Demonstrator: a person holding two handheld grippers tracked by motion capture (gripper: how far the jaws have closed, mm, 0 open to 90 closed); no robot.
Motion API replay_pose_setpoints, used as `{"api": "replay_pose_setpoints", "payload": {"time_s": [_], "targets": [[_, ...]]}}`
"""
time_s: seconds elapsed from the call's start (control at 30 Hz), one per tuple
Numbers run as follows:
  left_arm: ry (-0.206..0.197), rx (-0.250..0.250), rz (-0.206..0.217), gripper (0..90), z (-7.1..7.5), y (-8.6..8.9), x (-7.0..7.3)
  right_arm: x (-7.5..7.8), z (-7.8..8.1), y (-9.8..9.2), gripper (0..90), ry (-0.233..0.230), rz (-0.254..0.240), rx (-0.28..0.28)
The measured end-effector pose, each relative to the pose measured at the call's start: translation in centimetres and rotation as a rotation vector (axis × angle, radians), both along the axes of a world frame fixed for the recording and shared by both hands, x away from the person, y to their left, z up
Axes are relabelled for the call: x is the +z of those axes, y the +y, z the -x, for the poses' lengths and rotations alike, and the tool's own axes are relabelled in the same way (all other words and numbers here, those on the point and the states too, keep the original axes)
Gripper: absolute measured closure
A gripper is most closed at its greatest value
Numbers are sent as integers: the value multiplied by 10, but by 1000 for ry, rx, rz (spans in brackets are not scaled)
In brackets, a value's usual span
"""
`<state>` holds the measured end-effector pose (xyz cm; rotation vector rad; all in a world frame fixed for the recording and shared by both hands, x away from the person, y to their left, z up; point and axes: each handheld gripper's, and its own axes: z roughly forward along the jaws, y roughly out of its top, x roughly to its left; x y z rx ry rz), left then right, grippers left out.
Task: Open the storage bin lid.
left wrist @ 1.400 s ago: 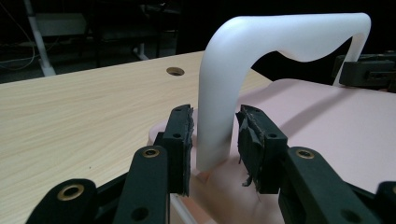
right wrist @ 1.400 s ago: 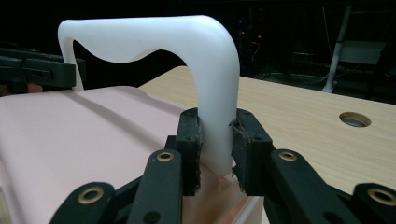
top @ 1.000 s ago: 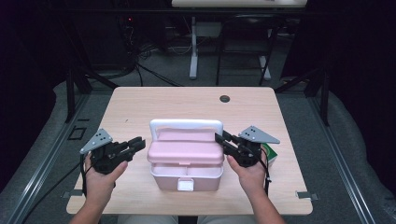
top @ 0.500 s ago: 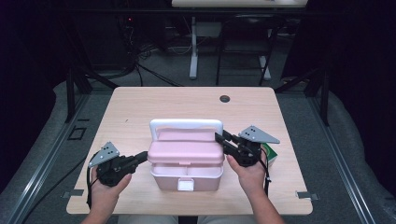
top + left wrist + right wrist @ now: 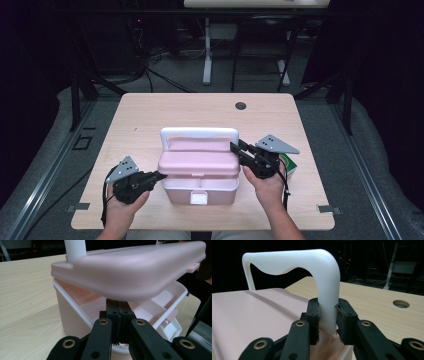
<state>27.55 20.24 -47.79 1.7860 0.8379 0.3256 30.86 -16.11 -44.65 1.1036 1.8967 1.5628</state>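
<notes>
The pink storage box (image 5: 199, 175) stood on the near half of the desk (image 5: 150, 110), between the person's two hands, with its lid (image 5: 200, 162) raised slightly off the base. The right claw (image 5: 237, 149) was pinching the right upright of the white handle (image 5: 198, 133), which stood erect above the lid; in the right gripper view both pads pressed against that upright (image 5: 327, 307). The left claw (image 5: 159, 175) sat at the box's left end with its jaws pressed together and nothing held between them; in the left gripper view its tip (image 5: 117, 307) lay in the gap under the lid edge (image 5: 130, 275), above the inner tray (image 5: 160, 306). A green object (image 5: 289, 165) lay on the desk just right of the right hand. Risk assessment: the lid appeared to rest on a single handle grip, so a slip of the pads on the smooth plastic would probably drop the lid onto the left claw. A lift applied at one side only could twist the lid or drag the light box across the desk. A careless upward lever by the left claw might tip the tray or strain the hinge
</notes>
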Motion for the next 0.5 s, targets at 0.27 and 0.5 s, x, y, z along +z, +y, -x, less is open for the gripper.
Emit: {"api": "replay_pose_setpoints", "payload": {"time_s": [0.27,0.5], "targets": [[-7,1,11,898,-4,-7,4,-2,0,0,731,-2,-8,0],[-24,1,23,898,-6,-11,8,-1,2,-4,704,-10,-23,-15]]}}
